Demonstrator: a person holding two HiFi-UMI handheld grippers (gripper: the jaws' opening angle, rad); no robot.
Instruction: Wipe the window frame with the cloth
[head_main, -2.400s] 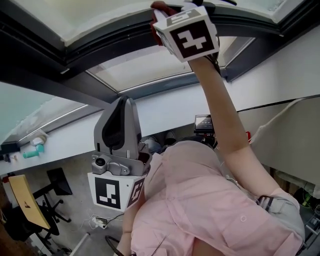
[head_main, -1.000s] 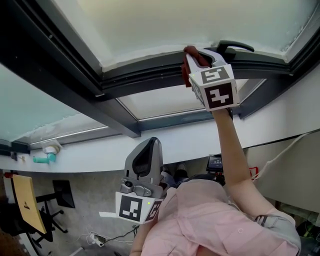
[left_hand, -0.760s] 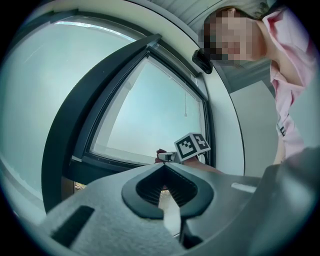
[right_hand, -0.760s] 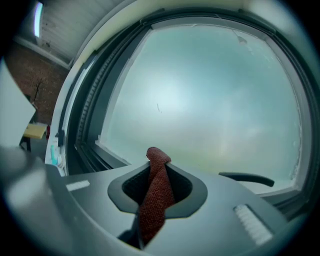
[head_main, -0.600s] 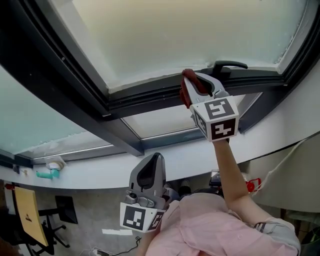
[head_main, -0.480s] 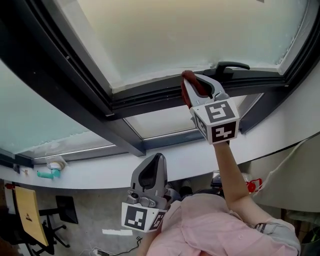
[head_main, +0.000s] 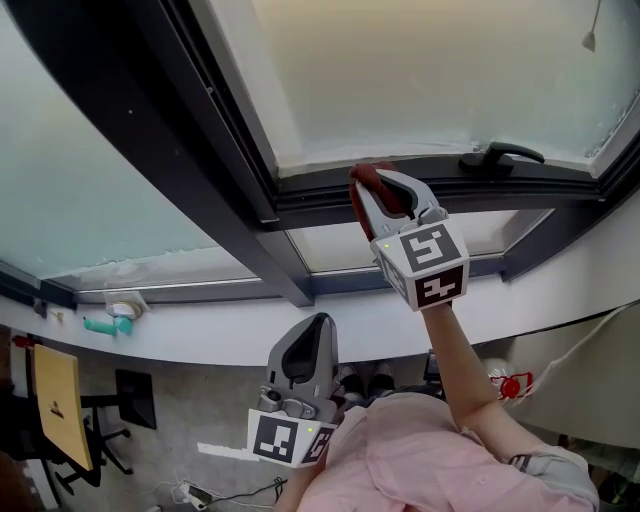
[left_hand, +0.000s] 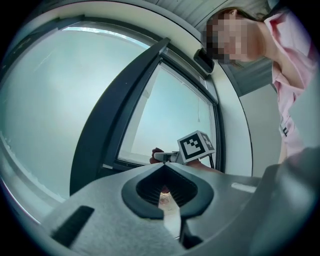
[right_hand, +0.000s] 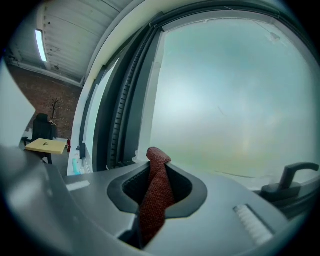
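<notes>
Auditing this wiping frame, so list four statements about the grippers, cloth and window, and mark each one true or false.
1. The right gripper is shut on the red cloth. True.
2. The left gripper grips a second cloth. False: its jaws are together with nothing between them.
3. The red cloth is raised to the dark window frame. True.
4. In the head view, the window handle sits left of the right gripper. False: it sits to the gripper's right.
</notes>
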